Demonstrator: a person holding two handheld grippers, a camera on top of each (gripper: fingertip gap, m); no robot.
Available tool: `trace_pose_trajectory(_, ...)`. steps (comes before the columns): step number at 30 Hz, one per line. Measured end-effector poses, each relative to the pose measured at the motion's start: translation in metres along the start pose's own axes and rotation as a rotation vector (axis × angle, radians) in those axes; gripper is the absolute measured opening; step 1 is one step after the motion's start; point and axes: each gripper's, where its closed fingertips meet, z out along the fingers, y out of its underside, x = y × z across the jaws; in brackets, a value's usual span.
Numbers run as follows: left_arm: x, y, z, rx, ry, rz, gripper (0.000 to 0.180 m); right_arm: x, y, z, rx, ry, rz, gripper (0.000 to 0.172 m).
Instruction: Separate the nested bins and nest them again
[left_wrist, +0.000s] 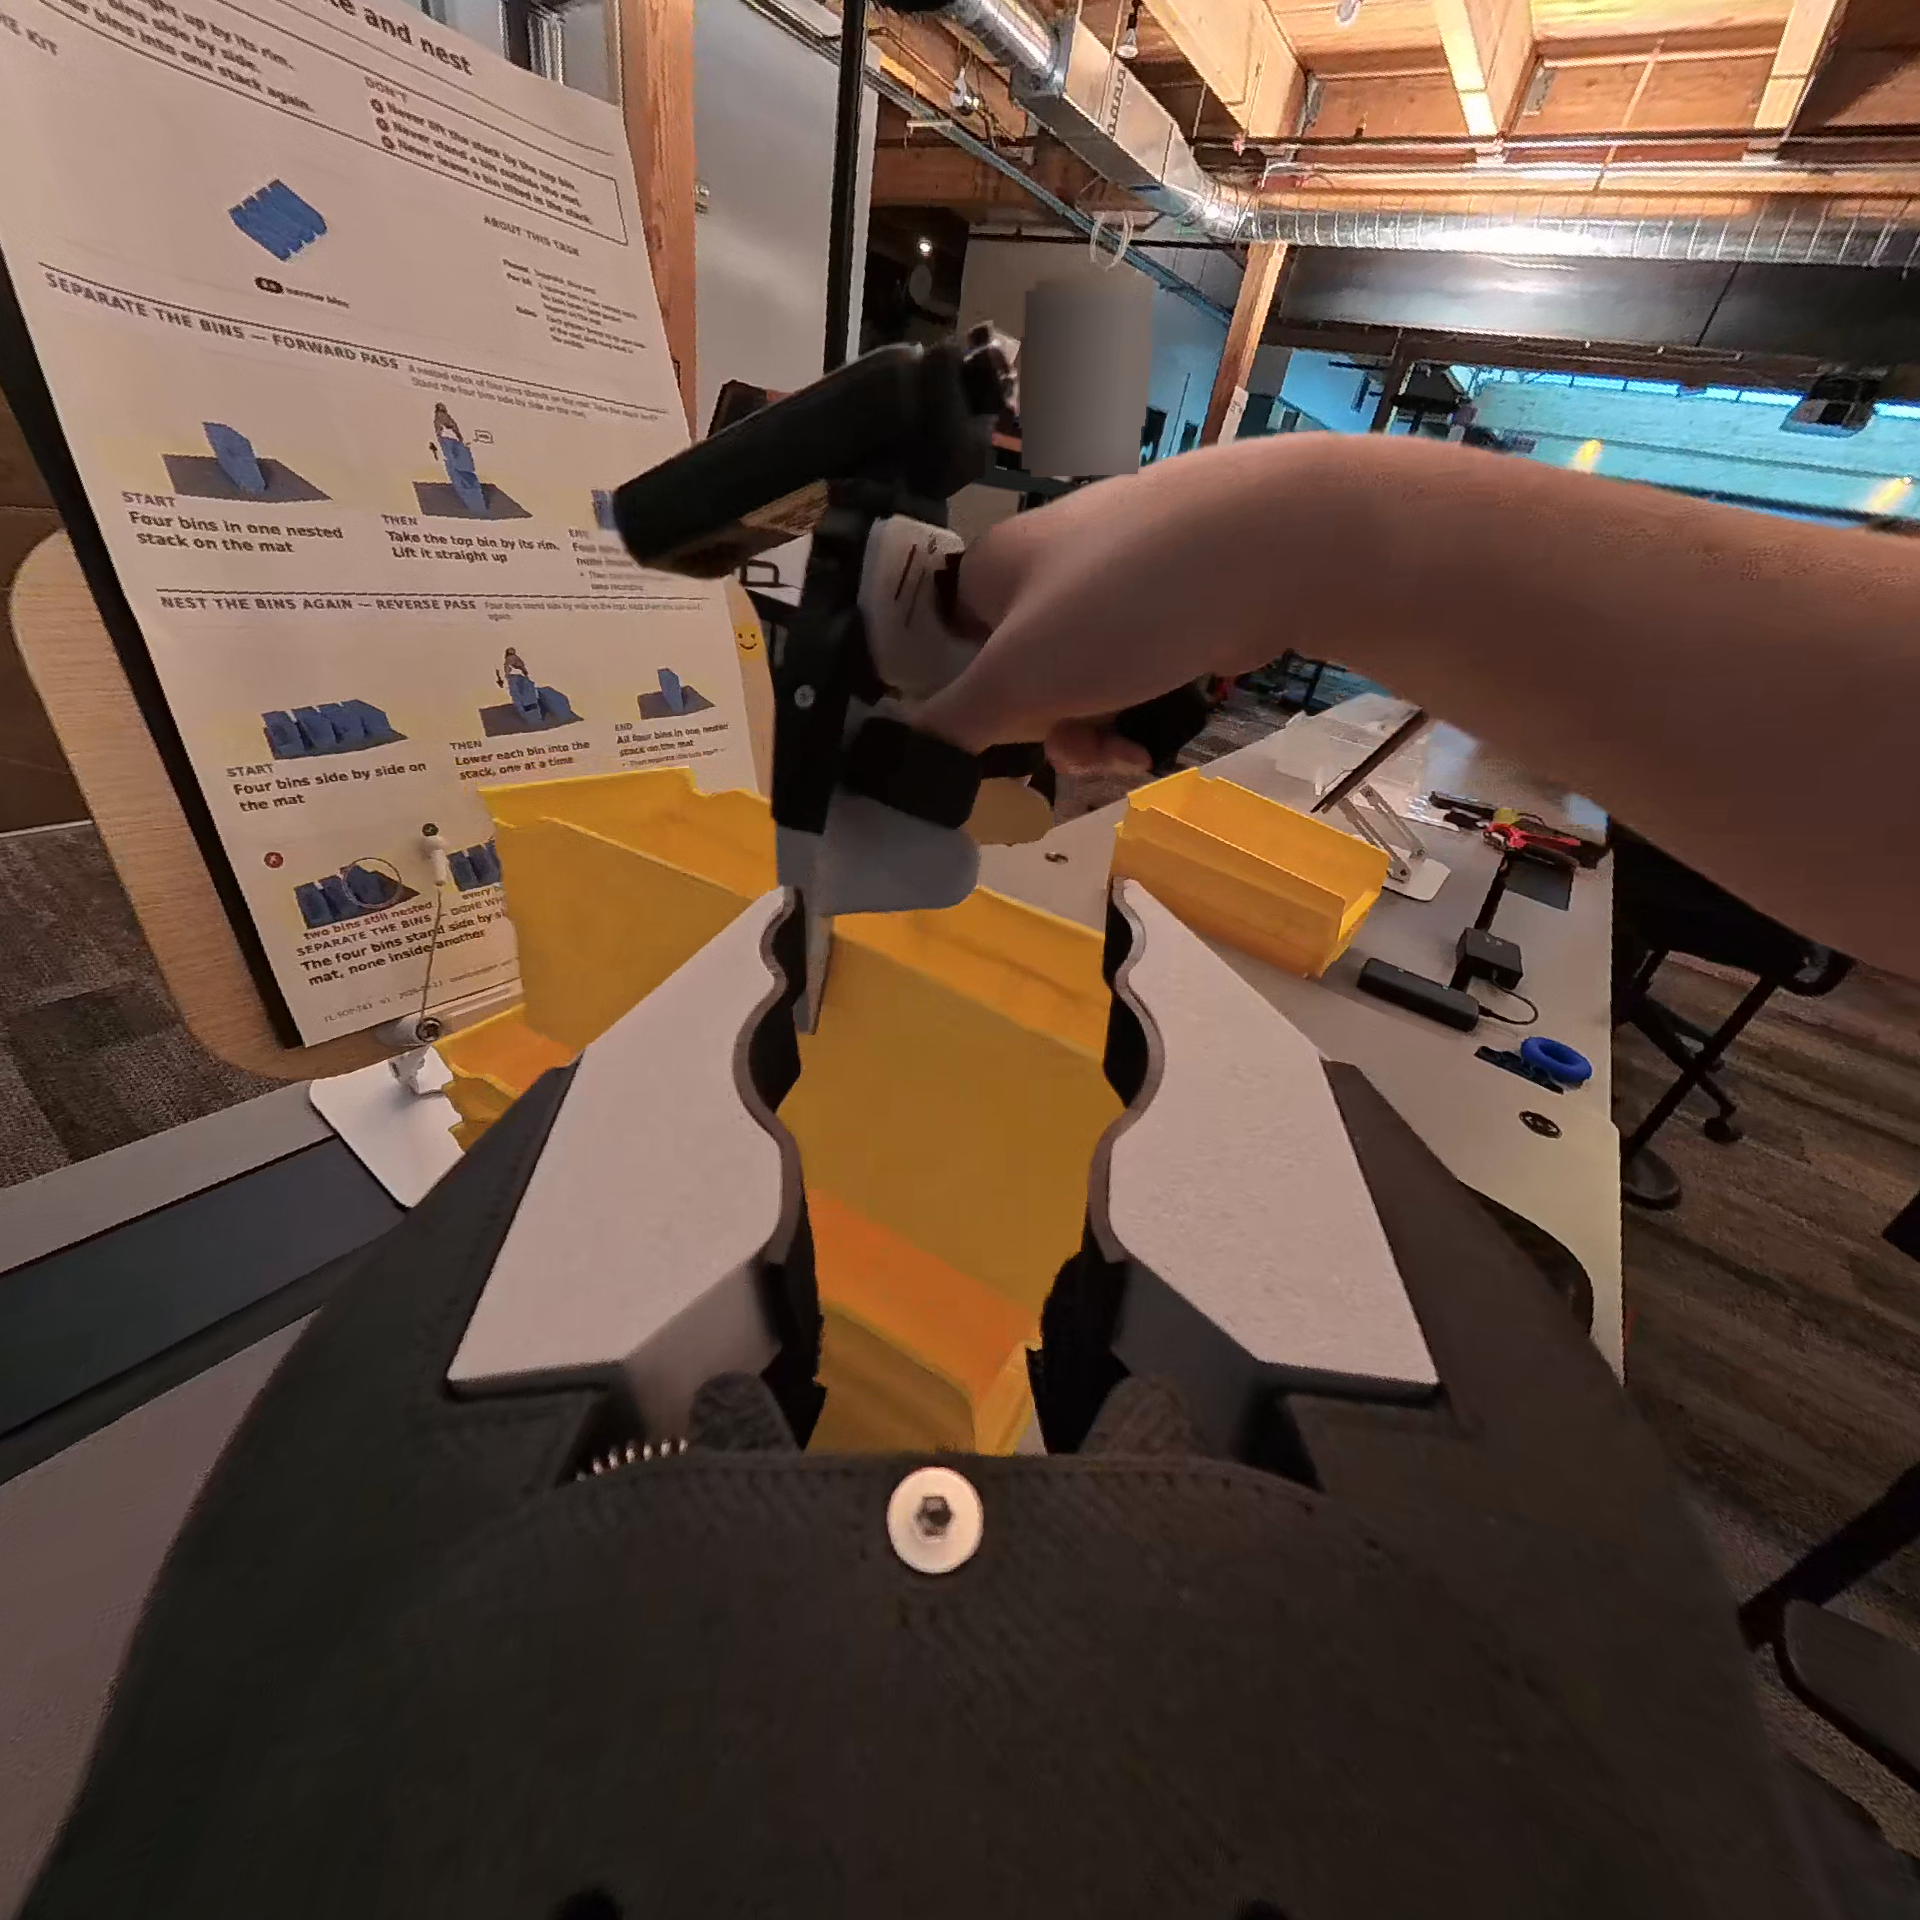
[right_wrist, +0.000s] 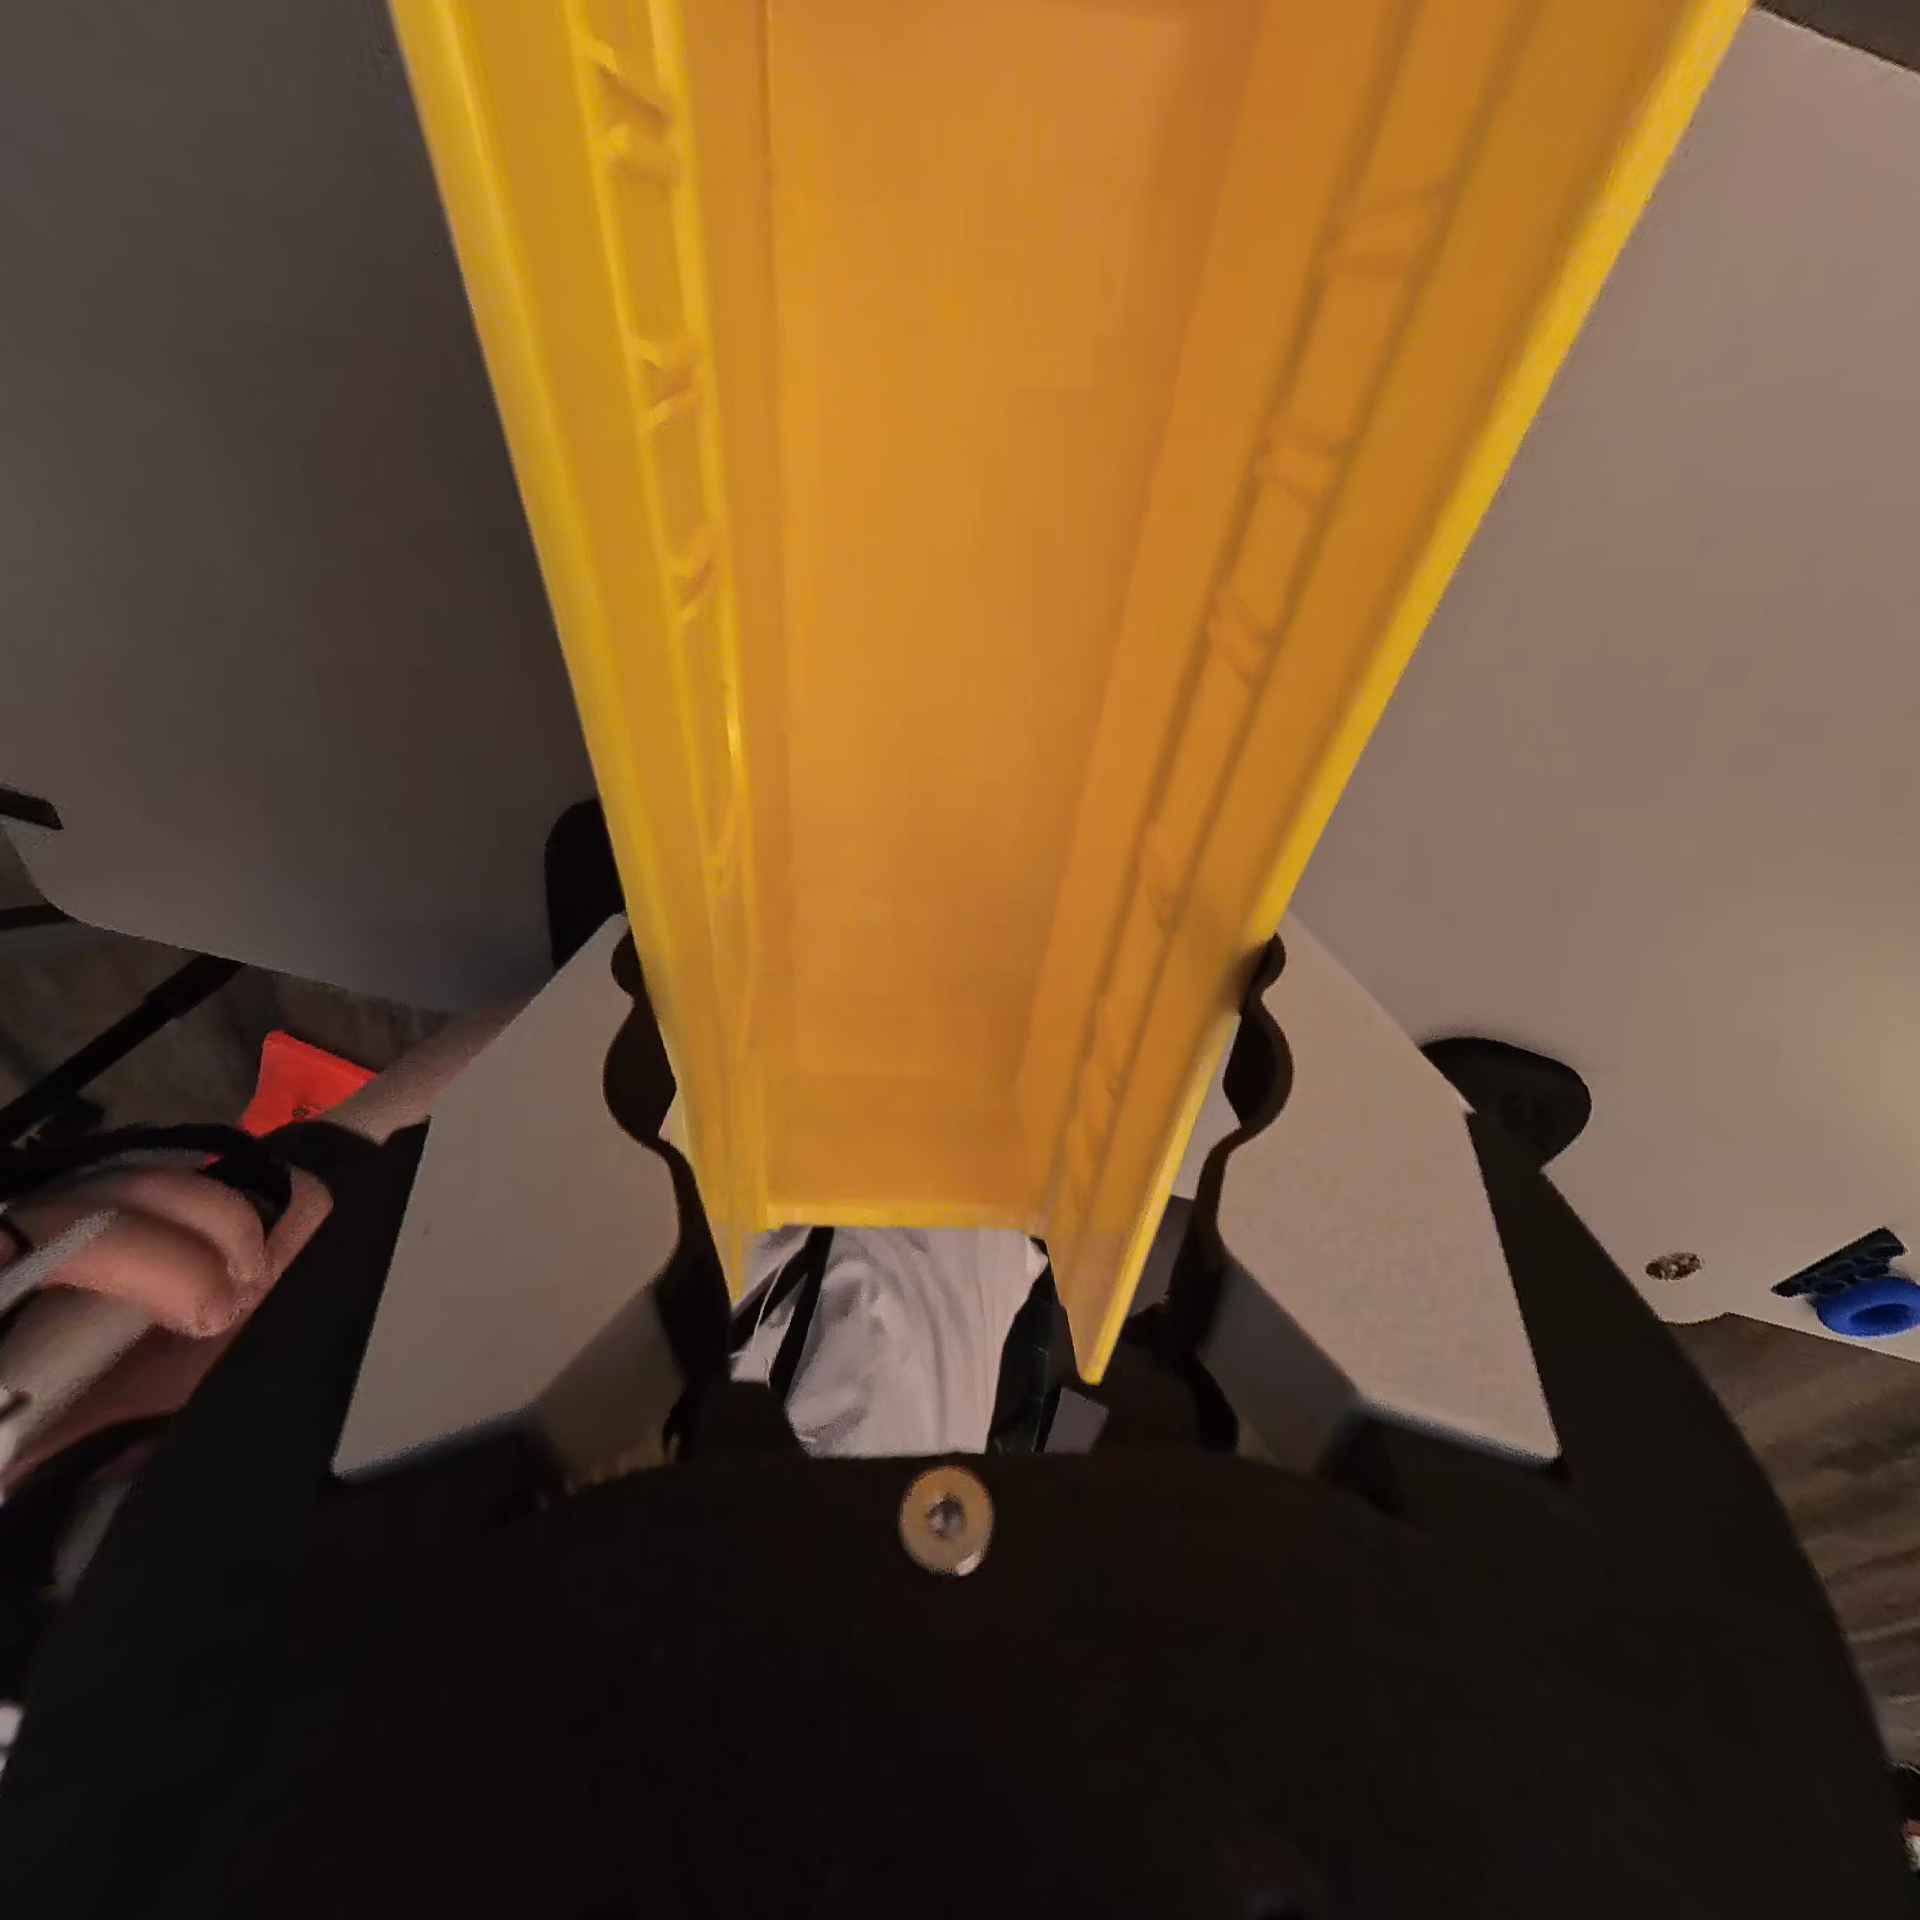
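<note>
- Nearest the lens in the left wrist view, the left gripper (left_wrist: 951, 997) is seen from behind, its white fingers (left_wrist: 665, 1132) parted to a middling gap with nothing pressed between the pads; only the yellow floor of a bin is seen through that gap.
- That bin — the yellow bin (left_wrist: 935, 1039) at the top of a nested stack — is tilted up at its far end, and the lower bins (left_wrist: 499, 1081) of the stack are glimpsed beneath it at the left.
- In the right wrist view, the same kind of yellow bin (right_wrist: 935, 623) is seen lengthwise, and the right gripper (right_wrist: 951, 1039) is spread wide across it, both black pads (right_wrist: 1252, 1039) laid against the outer rims on either side — the bin is clamped across its width.
- From the left wrist view, the right gripper is seen farther off, held by a hand (left_wrist: 1091, 623), one finger reaching down inside the bin's wall.
- A second yellow bin (left_wrist: 1247, 883) is set apart on the grey table (left_wrist: 1455, 1091), to the right.
- An instruction sheet (left_wrist: 364, 520) with blue drawings is propped on a stand at the left.
- A black adapter (left_wrist: 1418, 992) and a blue ring (left_wrist: 1553, 1060) are left near the table's right edge.
</note>
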Motion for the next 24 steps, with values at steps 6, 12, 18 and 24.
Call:
trace_pose_trajectory(6, 0.000, 0.000, 0.001, -0.002, -0.004, 0.002, 0.057, 0.040, 0.017, -0.021, 0.013, 0.014, 0.036, 0.113)
trace_pose_trajectory(12, 0.002, 0.001, 0.003, -0.009, 0.006, 0.004, 0.057, 0.108, 0.032, 0.003, -0.006, 0.084, 0.134, 0.114)
trace_pose_trajectory(18, 0.007, 0.000, 0.002, -0.005, 0.027, 0.004, 0.057, 0.162, 0.030, 0.071, -0.019, 0.112, 0.230, 0.115)
trace_pose_trajectory(24, 0.006, 0.002, 0.004, -0.012, 0.030, 0.001, 0.057, 0.167, 0.029, 0.132, -0.066, 0.049, 0.221, 0.115)
